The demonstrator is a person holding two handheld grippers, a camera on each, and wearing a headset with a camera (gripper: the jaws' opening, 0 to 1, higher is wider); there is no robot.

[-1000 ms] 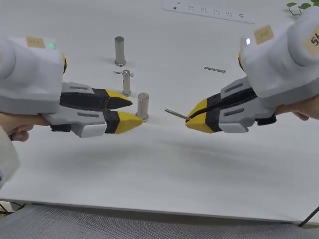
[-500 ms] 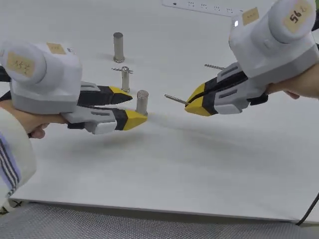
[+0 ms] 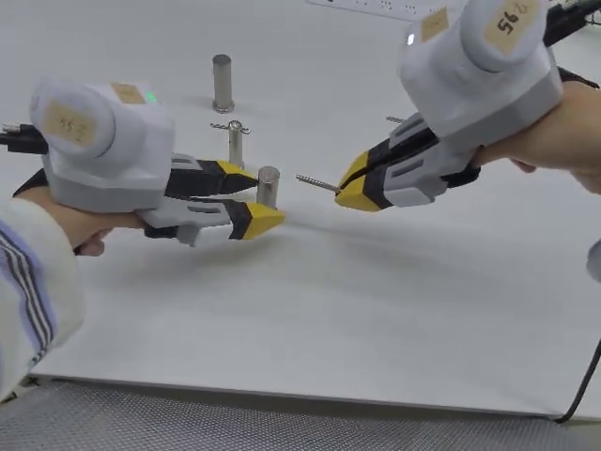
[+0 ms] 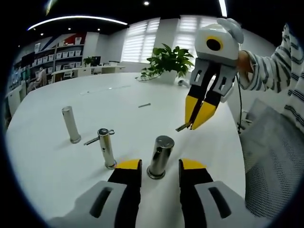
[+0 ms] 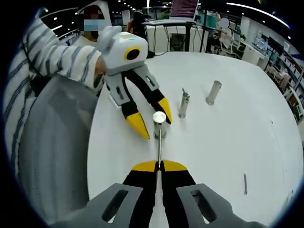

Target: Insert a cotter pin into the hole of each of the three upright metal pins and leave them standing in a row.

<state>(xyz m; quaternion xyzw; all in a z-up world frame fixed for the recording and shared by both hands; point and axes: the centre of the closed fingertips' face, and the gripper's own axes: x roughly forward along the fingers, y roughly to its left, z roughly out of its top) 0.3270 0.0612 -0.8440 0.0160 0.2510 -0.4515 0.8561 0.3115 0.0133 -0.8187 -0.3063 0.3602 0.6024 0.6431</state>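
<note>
L gripper (image 3: 265, 197) was open, fingers spread either side of the nearest metal pin (image 3: 269, 186), which stood upright between them w/ a gap each side. R gripper (image 3: 342, 194) was clamped on a cotter pin (image 3: 317, 183) that stuck straight out past its fingertips, free end just beside that pin's top, not in it. Beyond the L fingers, the middle pin (image 3: 236, 144) stood w/ a cotter pin through its hole; the far pin (image 3: 222, 83) stood bare. A spare cotter pin (image 4: 144, 105) lay flat on the table (image 3: 310, 310), well apart from both grippers.
</note>
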